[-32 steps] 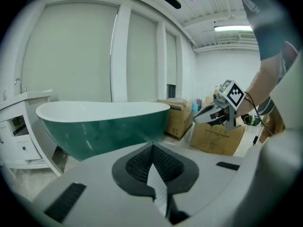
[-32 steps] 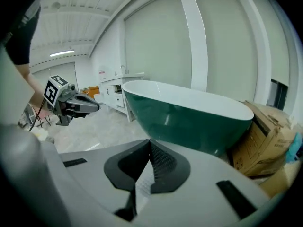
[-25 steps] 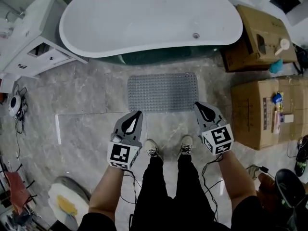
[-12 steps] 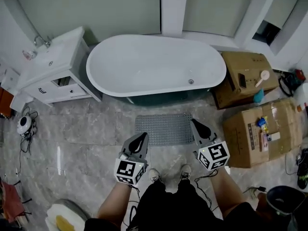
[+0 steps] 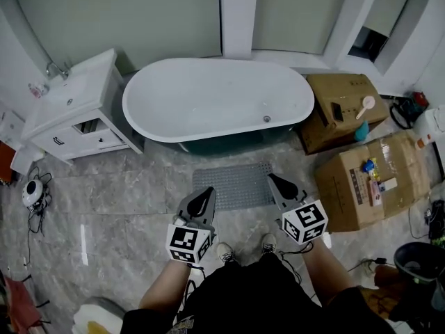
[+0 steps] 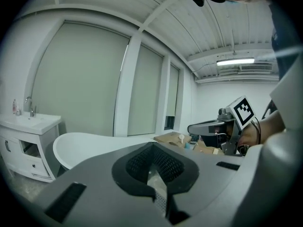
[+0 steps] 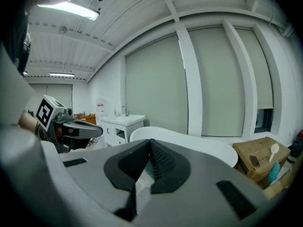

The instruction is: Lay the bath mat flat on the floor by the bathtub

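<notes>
Starting far left, a small round white device (image 5: 31, 193) is sitting among cables, too small to make out, and a white-and-yellow object (image 5: 89, 320) is getting cut off by the bottom edge. The sink cabinet (image 5: 69, 113) is standing just beside the bathtub (image 5: 215, 99). Moving in, the left gripper (image 5: 208, 193) is hanging clenched, jaws together on nothing, and its tip is covering the near left corner of the bath mat (image 5: 233, 183). That mat is lying flat on the grey marbled floor (image 5: 125, 200), just beside the tub and ahead of the person's shoes (image 5: 224, 253). The right gripper (image 5: 273, 180) is clenched and empty too, hiding the mat's right end. Further right, two cardboard boxes (image 5: 361, 186) are crowding the floor, with small items on top that are hard to identify. Tall pale blinds (image 5: 160, 12) are lining the wall behind the tub.
</notes>
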`<state>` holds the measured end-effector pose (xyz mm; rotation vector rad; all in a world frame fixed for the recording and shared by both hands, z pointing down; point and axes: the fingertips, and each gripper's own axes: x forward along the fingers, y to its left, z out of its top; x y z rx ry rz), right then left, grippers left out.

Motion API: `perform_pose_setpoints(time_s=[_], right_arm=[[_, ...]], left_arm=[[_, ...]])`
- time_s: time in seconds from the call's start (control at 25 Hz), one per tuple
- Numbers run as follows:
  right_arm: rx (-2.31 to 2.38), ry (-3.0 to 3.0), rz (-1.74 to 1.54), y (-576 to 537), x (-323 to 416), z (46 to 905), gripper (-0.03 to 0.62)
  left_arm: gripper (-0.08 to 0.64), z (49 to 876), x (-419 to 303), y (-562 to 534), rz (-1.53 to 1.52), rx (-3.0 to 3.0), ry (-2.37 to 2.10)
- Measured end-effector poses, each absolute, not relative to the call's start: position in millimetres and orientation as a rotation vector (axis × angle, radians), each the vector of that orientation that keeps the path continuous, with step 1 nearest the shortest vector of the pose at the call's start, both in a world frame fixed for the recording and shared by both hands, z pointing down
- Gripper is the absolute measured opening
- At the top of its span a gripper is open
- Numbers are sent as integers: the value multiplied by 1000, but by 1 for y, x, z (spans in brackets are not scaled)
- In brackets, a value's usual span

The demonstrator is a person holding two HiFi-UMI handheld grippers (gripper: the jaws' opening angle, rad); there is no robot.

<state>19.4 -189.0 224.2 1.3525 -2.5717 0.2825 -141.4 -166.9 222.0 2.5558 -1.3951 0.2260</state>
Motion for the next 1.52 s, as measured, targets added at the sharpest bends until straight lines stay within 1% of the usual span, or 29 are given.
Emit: perform_pose_setpoints(time_s=[0.36, 0.68, 1.2, 1.32, 1.52], right_arm=[[1426, -2544, 372, -162, 16, 252, 17], [1441, -2574, 335, -125, 44, 234, 16], [1339, -2669, 294, 10, 125, 215, 16], [1307, -2695, 298, 38, 136, 217, 16], [1243, -2729, 315, 70, 132, 220, 16]], left_arm=[[15, 252, -142, -149, 347, 2574, -1282], [15, 242, -111, -110, 326, 2611, -1271], [15, 215, -18, 34, 273, 2578, -1383], [15, 214, -10, 64, 263, 2546, -1440], [15, 212, -16, 100, 267, 2496, -1511]])
